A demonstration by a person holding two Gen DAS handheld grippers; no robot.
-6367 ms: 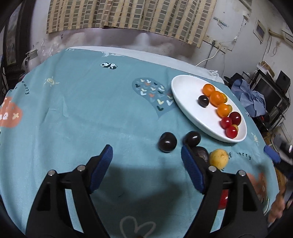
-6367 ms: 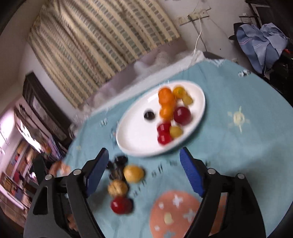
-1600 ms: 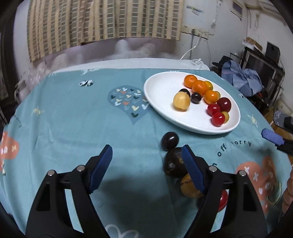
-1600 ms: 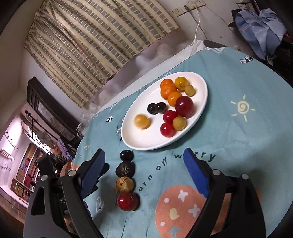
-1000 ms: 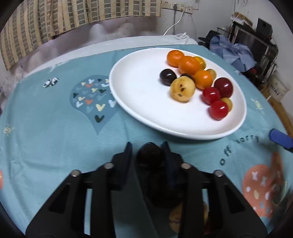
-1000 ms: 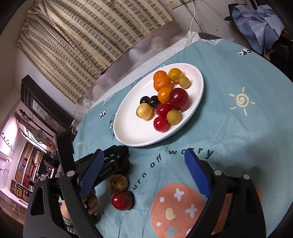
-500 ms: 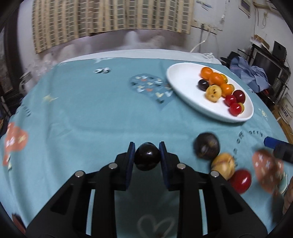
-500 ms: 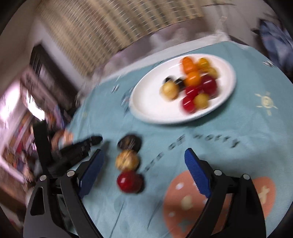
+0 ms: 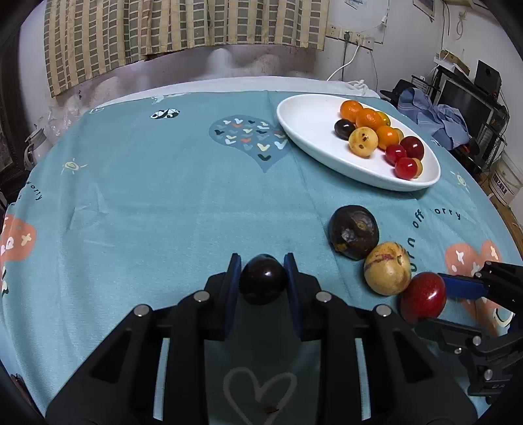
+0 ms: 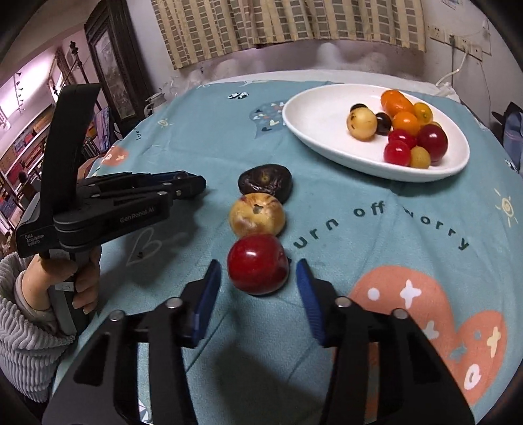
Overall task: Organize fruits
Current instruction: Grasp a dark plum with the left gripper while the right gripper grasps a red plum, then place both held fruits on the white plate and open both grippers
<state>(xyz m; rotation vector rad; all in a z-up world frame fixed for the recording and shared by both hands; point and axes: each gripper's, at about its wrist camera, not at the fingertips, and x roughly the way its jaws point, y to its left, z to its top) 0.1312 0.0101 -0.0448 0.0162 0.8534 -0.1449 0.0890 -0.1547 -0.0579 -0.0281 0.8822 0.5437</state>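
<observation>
My left gripper (image 9: 262, 281) is shut on a dark plum (image 9: 263, 279) and holds it above the teal cloth; it also shows from the side in the right wrist view (image 10: 183, 186). My right gripper (image 10: 258, 289) is open with a red plum (image 10: 258, 264) between its blue pads, on the cloth. Behind it lie a yellow fruit (image 10: 257, 214) and a dark wrinkled fruit (image 10: 265, 182). The white plate (image 10: 313, 130) holds several oranges, red, dark and yellow fruits. The red plum (image 9: 423, 299), the yellow fruit (image 9: 387, 273), the dark wrinkled fruit (image 9: 353, 236) and the plate (image 9: 304, 130) show in the left wrist view.
The round table (image 9: 147, 196) carries a teal printed cloth. A curtain (image 9: 163, 29) and wall sockets are behind it. Clothes and electronics (image 9: 434, 121) stand to the right. A dark cabinet (image 10: 111, 75) stands at the left.
My left gripper closed on the dark plum and lifted it back from the row. My right gripper moved down and in, and now straddles the red plum.
</observation>
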